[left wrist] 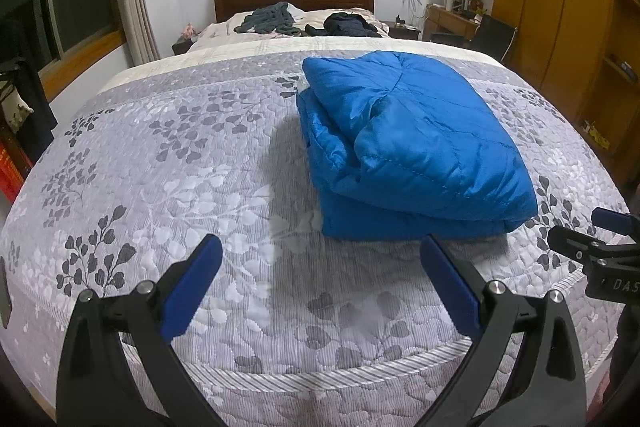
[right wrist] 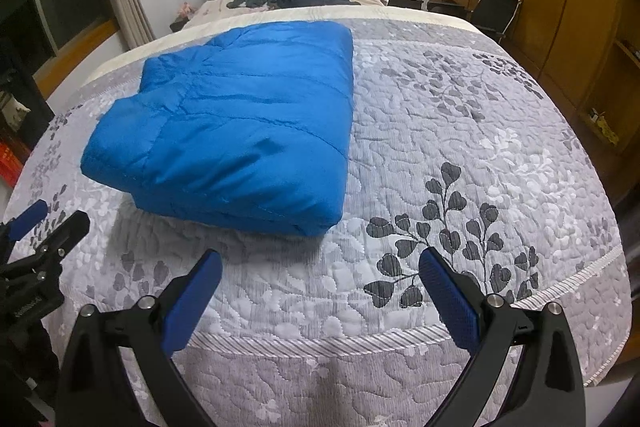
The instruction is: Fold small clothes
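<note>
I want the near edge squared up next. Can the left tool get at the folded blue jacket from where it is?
Probably yes. The left tool is open and empty, and only bare quilt lies between it and the blue jacket. Nothing blocks the way.

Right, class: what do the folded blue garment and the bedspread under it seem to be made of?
Blue garment: probably a synthetic shell such as nylon over padding; it has a slight sheen, stitched quilt lines and puffy edges. Bedspread: likely quilted cotton or a blend; it is matte, with raised stitching and a printed leaf pattern.
</note>
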Available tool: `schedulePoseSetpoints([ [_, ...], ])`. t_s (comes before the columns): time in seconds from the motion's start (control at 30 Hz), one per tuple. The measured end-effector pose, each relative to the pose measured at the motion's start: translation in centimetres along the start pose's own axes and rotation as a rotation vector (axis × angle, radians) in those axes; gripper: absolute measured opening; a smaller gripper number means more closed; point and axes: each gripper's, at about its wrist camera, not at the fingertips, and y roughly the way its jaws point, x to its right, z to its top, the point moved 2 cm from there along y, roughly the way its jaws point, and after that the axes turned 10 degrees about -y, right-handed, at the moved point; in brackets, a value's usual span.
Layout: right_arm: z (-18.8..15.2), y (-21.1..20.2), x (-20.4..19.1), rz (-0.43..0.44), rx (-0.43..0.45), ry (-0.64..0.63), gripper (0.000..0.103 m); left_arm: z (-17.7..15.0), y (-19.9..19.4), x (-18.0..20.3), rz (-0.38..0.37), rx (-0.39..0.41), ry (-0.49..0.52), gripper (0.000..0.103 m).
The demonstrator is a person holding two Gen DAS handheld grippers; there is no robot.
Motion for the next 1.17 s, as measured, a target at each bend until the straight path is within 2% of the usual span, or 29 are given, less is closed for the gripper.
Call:
schedulePoseSetpoints([
  [0.7,0.02,-0.25,-0.13,0.003,0.035,0.002,0.099,0.0,0.09,0.29,0.0,-0.001,0.003,0.099],
  [1.17,-0.07,0.09,-0.15,0.013,0.018,0.007,0.099,0.0,0.19,0.45,-0.004,-0.003,0.004,0.099],
])
